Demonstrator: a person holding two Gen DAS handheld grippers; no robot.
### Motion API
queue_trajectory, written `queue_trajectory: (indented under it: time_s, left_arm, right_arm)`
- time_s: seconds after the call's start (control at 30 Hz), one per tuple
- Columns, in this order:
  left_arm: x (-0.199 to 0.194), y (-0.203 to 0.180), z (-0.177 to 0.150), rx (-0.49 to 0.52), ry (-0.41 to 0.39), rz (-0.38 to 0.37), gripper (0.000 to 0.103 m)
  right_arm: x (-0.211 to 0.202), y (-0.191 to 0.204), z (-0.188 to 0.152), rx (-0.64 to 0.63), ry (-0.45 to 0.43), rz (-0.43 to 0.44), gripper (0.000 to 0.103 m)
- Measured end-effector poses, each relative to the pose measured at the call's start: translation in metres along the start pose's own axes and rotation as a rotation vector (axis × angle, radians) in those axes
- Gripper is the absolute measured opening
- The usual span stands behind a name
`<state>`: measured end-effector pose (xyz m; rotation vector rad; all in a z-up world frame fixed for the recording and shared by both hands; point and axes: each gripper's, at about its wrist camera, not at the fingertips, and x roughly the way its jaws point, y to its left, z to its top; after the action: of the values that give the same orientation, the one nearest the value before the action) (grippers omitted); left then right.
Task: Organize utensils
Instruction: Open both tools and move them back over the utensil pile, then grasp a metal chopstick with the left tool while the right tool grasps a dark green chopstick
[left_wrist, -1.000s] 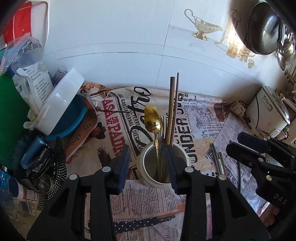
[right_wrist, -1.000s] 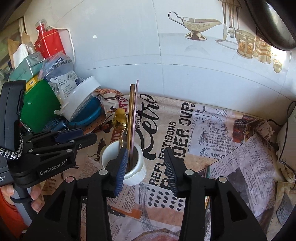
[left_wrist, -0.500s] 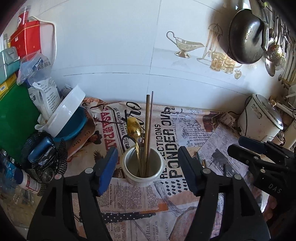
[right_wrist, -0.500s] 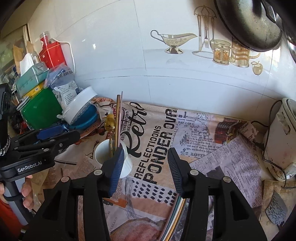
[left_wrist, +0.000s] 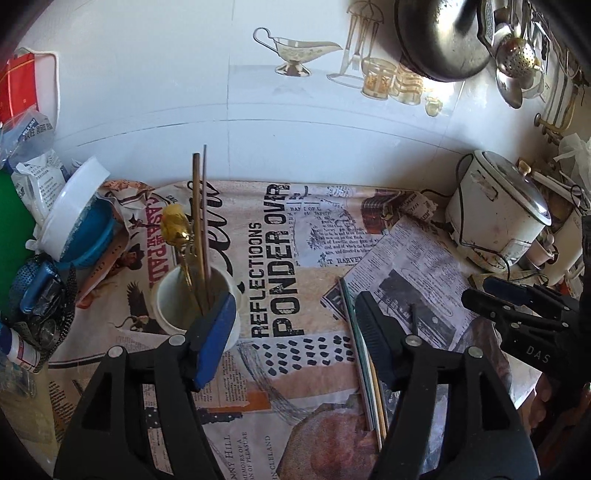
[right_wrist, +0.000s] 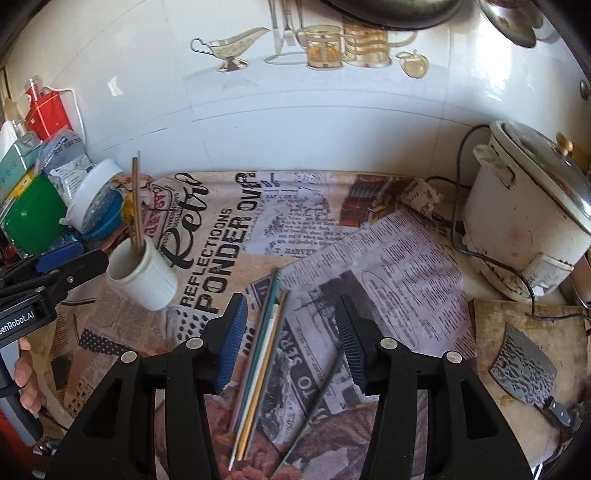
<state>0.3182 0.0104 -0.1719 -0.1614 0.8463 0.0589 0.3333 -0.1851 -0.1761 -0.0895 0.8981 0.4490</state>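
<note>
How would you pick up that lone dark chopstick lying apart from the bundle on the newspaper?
Grip the dark chopstick near its middle, coming straight down from above with the right hand-held gripper, jaws set across its width. It lies flat and slanted, with bare paper on both sides, apart from the bundle.

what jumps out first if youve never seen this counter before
The bold "PONDER OVER" newsprint cover spread over the counter grabs the eye first. Then the white cup at left, holding a gold spoon, and the loose chopsticks lying between the open right gripper fingers.
</note>
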Motion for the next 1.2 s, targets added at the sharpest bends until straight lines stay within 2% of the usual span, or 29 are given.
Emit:
queue_trajectory:
  time_s: [0.27, 0.47, 0.6, 0.63, 0.7, 0.77, 0.83, 0.97, 1.2]
  left_arm:
    - [0.043, -0.029, -0.019, 0.045, 0.082, 0.001, 0.066]
    - [0.069, -0.039, -0.04, 0.069, 0.149, 0.006, 0.066]
    - [0.083, -0.039, -0.053, 0.085, 0.191, 0.018, 0.066]
    - [0.086, -0.038, -0.055, 0.085, 0.199, 0.022, 0.066]
    - [0.09, -0.035, -0.06, 0.08, 0.211, 0.027, 0.066]
    - [0.093, -0.03, -0.064, 0.07, 0.219, 0.03, 0.066]
    - [0.094, -0.026, -0.067, 0.058, 0.227, 0.033, 0.066]
    - [0.098, -0.018, -0.072, 0.04, 0.242, 0.039, 0.066]
    - [0.105, -0.008, -0.077, 0.02, 0.264, 0.042, 0.066]
  right_arm:
    - [0.033, -0.045, -0.035, 0.098, 0.137, -0.042, 0.046]
    - [0.07, -0.051, -0.067, 0.139, 0.256, -0.017, 0.046]
    - [0.088, -0.046, -0.078, 0.145, 0.305, 0.015, 0.045]
    - [0.091, -0.045, -0.079, 0.145, 0.308, 0.02, 0.044]
    - [0.097, -0.042, -0.08, 0.136, 0.315, 0.027, 0.033]
    - [0.102, -0.039, -0.08, 0.135, 0.324, 0.045, 0.026]
    - [0.107, -0.039, -0.079, 0.149, 0.331, 0.07, 0.025]
    - [0.114, -0.038, -0.075, 0.156, 0.333, 0.1, 0.01]
    - [0.129, -0.016, -0.061, 0.085, 0.312, 0.136, 0.008]
